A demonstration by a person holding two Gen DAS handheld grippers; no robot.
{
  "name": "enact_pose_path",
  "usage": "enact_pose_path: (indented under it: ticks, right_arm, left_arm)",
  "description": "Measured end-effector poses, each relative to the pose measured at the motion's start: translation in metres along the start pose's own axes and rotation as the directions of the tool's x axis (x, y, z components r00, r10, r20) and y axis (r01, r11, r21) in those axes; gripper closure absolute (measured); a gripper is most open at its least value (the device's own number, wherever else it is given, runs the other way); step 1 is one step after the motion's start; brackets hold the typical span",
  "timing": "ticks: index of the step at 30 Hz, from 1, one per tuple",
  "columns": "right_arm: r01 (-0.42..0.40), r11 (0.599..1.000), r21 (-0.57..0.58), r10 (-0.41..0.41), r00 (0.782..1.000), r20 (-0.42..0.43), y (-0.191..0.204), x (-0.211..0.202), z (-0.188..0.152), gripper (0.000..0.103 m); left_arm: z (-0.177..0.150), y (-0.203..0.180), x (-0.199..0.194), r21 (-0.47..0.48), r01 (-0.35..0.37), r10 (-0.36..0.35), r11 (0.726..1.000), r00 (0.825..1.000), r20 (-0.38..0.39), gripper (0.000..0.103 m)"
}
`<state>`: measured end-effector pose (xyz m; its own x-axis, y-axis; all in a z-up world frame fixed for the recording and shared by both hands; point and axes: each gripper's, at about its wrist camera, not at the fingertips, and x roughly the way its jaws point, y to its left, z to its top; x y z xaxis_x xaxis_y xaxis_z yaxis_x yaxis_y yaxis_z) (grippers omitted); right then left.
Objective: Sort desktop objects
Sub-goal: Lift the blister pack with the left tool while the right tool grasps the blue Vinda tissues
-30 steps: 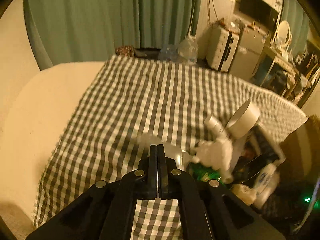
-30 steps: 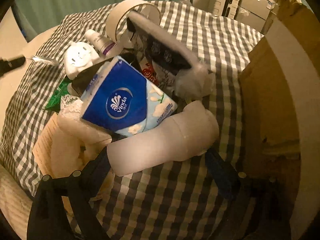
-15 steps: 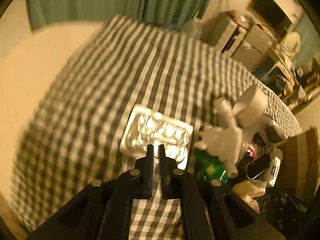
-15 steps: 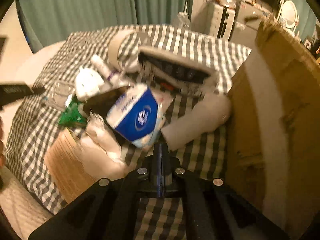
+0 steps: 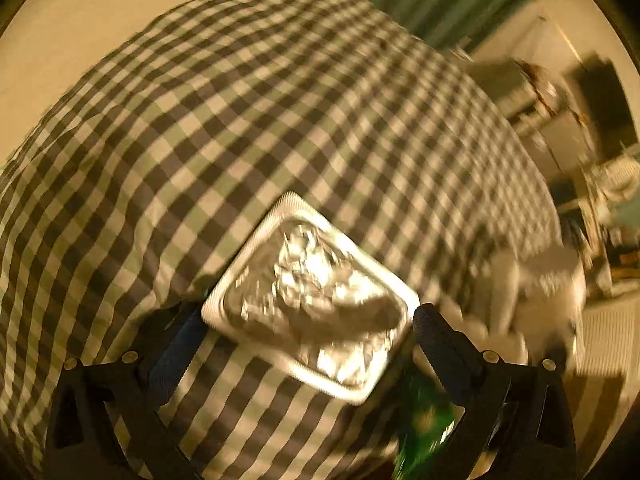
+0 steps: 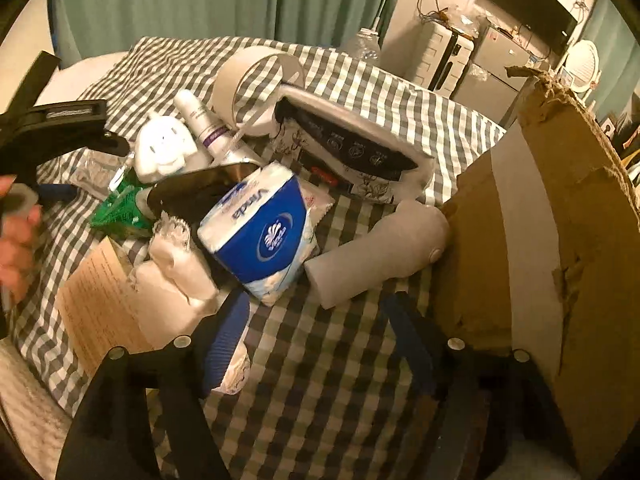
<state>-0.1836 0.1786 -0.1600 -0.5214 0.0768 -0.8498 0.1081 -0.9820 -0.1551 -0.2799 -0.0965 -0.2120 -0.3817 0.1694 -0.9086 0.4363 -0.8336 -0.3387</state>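
L tongs opening wide, straddling foil blister pack flat on checked cloth, pads not yet pressing; R tongs opening, empty, w/ tissue pack & clutter beyond; advice: centre on pack's edges, then close gently.

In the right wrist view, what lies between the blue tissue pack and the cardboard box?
A pale grey cylinder lies there on the checked cloth, between the tissue pack and the cardboard box; right wrist view.
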Motion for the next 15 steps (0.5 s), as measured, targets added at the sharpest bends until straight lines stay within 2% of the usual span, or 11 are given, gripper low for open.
enact_pose_path:
  ticks: [3,7,9,11,13,14,15]
  right_arm:
    - [-0.027,1.000,-0.005,0.027,1.000,0.001,-0.002,-0.004,0.003,0.031]
    - [-0.015,0.995,-0.101,0.011,0.999,-0.041,0.010,0.004,0.004,0.031]
    - [0.015,0.989,-0.149,-0.025,0.998,-0.063,0.012,0.010,-0.001,0.031]
    - [0.061,0.984,-0.169,-0.074,0.994,-0.074,0.005,0.014,-0.007,0.031]
    - [0.080,0.976,-0.200,-0.098,0.992,-0.082,0.002,0.021,-0.010,0.031]
    - [0.088,0.974,-0.210,-0.108,0.991,-0.085,0.001,0.024,-0.011,0.031]
    - [0.093,0.968,-0.231,-0.118,0.989,-0.094,0.001,0.030,-0.013,0.031]
  left_arm:
    - [0.011,0.002,0.005,-0.116,-0.029,0.030,0.993,1.000,0.006,0.000]
    - [0.022,0.001,0.015,-0.224,-0.111,0.110,0.968,0.994,-0.015,0.000]
    - [0.023,-0.006,0.017,-0.206,-0.141,0.143,0.968,0.990,-0.006,0.000]
    - [0.020,-0.015,0.018,-0.140,-0.173,0.177,0.975,0.984,0.013,0.003]
    - [0.019,-0.020,0.015,-0.101,-0.201,0.206,0.974,0.978,0.040,0.013]
    - [0.020,-0.023,0.012,-0.094,-0.202,0.207,0.975,0.977,0.050,0.024]
    - [0.021,-0.024,0.009,-0.086,-0.190,0.196,0.978,0.979,0.058,0.029]
